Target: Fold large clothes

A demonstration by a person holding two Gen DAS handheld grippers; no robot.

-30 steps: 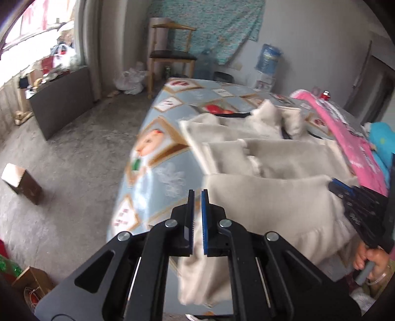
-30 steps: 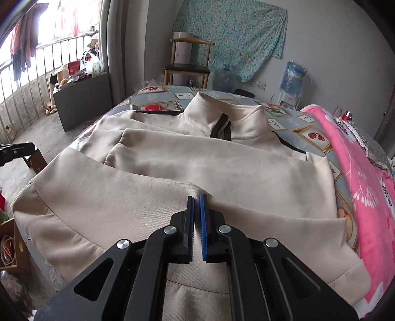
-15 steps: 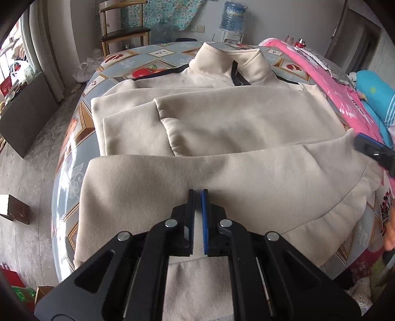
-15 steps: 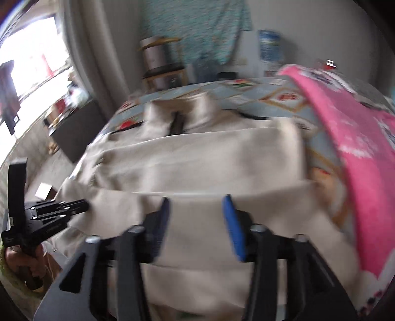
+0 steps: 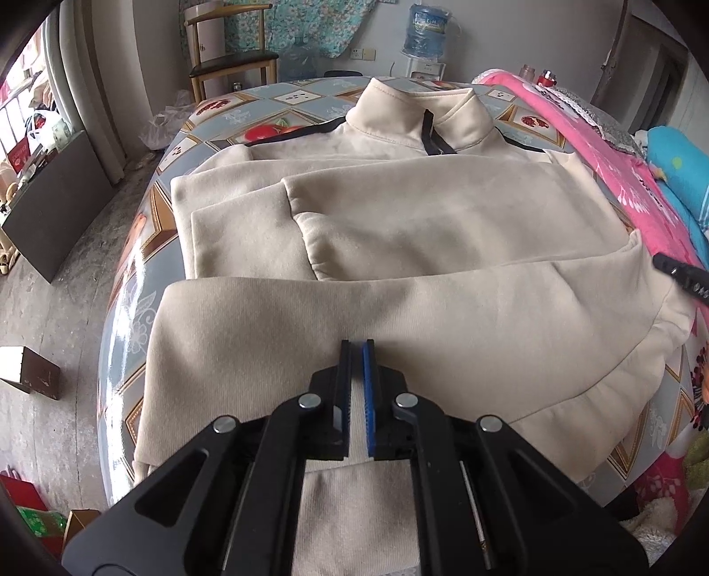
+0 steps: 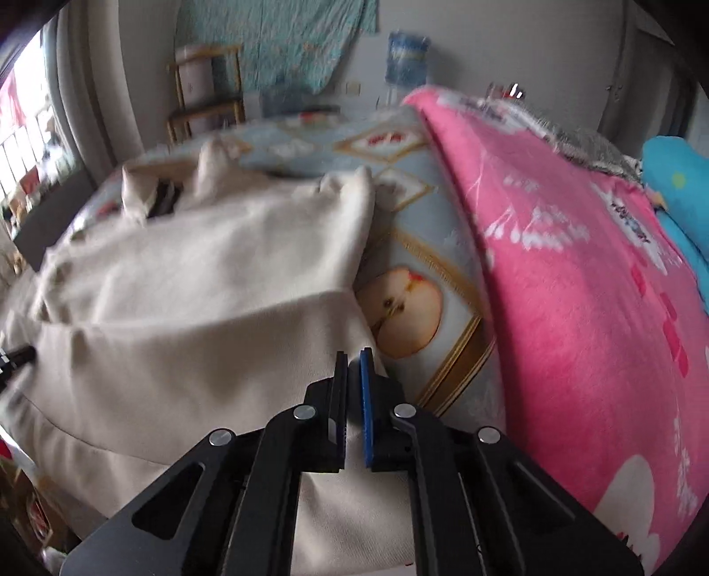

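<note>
A beige zip-collar garment [image 5: 425, 230] lies spread on the bed, its sleeves folded across the body and its collar [image 5: 416, 119] at the far end. My left gripper [image 5: 356, 348] is shut on the near hem, left of the middle, with cloth bunched between the pads. My right gripper [image 6: 353, 356] is shut on the same hem at the garment's [image 6: 199, 274] right edge, next to the apple print. The right wrist view is blurred by motion. Each gripper shows at the rim of the other's view.
A fruit-patterned sheet [image 5: 146, 248] covers the bed. A pink blanket [image 6: 576, 274] and a blue pillow [image 5: 682, 168] lie along the right side. A wooden chair [image 5: 230, 57] and water bottle [image 5: 427, 24] stand by the far wall; a cardboard box [image 5: 29, 372] sits on the floor at left.
The left gripper swung in from the bed's left side to the hem and then held still. The right gripper opened, slid right along the hem and shut again near the garment's right edge.
</note>
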